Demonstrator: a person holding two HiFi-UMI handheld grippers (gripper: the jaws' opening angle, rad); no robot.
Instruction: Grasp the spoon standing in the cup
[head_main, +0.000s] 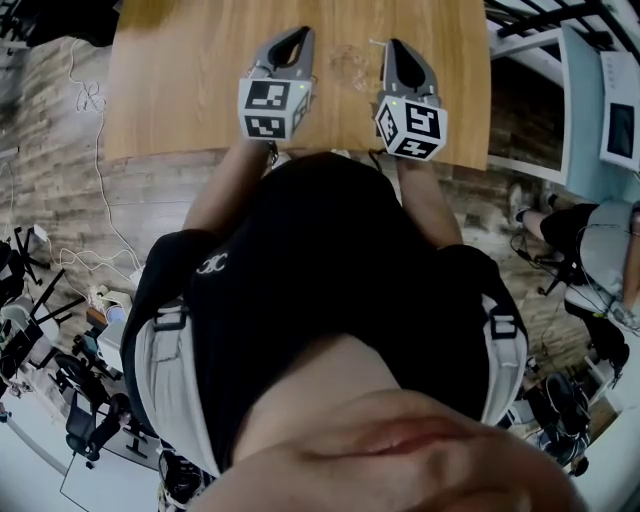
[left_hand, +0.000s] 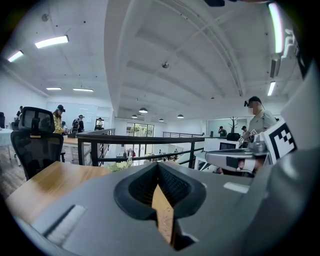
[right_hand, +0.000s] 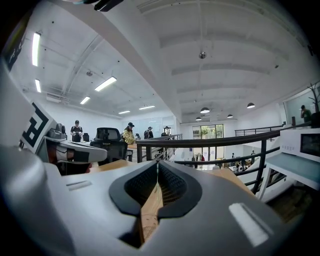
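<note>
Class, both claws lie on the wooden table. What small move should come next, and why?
Probably lift the right claw off the table and open it. Its jaws are shut on nothing, like those of the left claw, and no cup or spoon shows clearly in any view, so finding them comes first.

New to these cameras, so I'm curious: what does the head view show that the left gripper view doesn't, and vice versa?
Only the head view: the person's black shirt and loose white cables trailing beside the table. Only the left gripper view: a black metal railing, a black office chair and white ceiling strip lights. Both: the light wooden table, the grey left claw and grey right claw, each closed and empty. Neither shows a cup or spoon.
</note>
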